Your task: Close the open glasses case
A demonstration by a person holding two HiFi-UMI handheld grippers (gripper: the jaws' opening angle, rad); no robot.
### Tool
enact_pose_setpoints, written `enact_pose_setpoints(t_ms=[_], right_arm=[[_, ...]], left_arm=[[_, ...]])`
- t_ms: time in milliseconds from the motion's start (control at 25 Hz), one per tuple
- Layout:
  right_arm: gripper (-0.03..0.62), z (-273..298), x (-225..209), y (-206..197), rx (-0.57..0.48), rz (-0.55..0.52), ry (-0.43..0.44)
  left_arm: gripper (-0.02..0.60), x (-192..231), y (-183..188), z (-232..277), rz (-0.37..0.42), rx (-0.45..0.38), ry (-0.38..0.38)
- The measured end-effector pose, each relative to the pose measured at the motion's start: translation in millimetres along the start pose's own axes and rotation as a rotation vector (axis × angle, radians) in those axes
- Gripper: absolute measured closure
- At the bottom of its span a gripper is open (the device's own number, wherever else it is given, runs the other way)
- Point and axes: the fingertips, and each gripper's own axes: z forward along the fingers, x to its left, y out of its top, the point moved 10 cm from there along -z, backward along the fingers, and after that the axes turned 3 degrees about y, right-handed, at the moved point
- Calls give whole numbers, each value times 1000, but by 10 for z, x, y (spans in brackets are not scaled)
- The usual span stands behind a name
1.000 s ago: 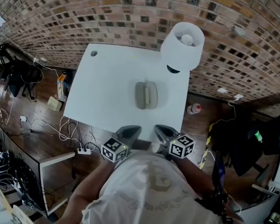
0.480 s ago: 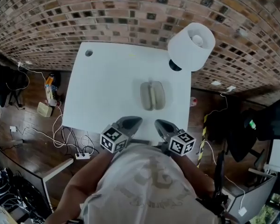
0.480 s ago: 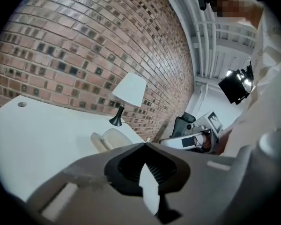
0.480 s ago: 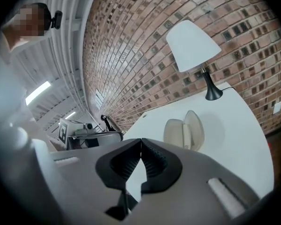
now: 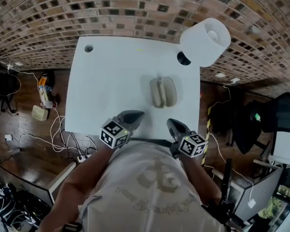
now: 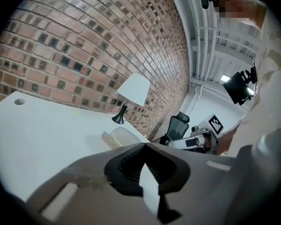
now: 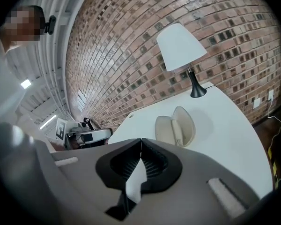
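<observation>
The beige glasses case [image 5: 163, 92] lies open on the white table [image 5: 111, 91], its two halves side by side, right of the middle. It also shows in the left gripper view as the case [image 6: 120, 137] and in the right gripper view as the case [image 7: 176, 127]. My left gripper [image 5: 137, 114] reaches over the near table edge, short of the case and to its left, jaws shut and empty. My right gripper [image 5: 171, 123] hangs at the near edge just below the case, jaws shut and empty. The shut tips show in the left gripper [image 6: 144, 145] and right gripper [image 7: 141, 140] views.
A white-shaded lamp [image 5: 206, 41] on a black base stands at the table's far right corner, beyond the case. A cable hole [image 5: 89, 48] sits at the far left corner. Cables and a power strip [image 5: 82, 156] lie on the floor at the left; a dark chair [image 5: 273, 120] stands at the right.
Both grippers have moved forward from in front of my body to the table's near edge, the left one farther. The case has not moved on the table.
</observation>
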Motion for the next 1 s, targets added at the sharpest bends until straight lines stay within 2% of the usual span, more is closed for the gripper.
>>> enact_pose_setpoints(t_ms=[280, 640, 880, 1000], right_arm=[[585, 13, -270, 57, 53, 42, -63], [577, 291, -797, 450, 171, -61, -129], [487, 439, -1127, 675, 202, -48, -142], [427, 567, -1308, 686, 242, 9, -129]], left_arm=[[577, -92, 35, 143, 3, 13, -29], [577, 11, 40, 171, -62, -12, 82], [577, -28, 51, 244, -77, -18, 123], [577, -27, 43, 240, -91, -23, 159]])
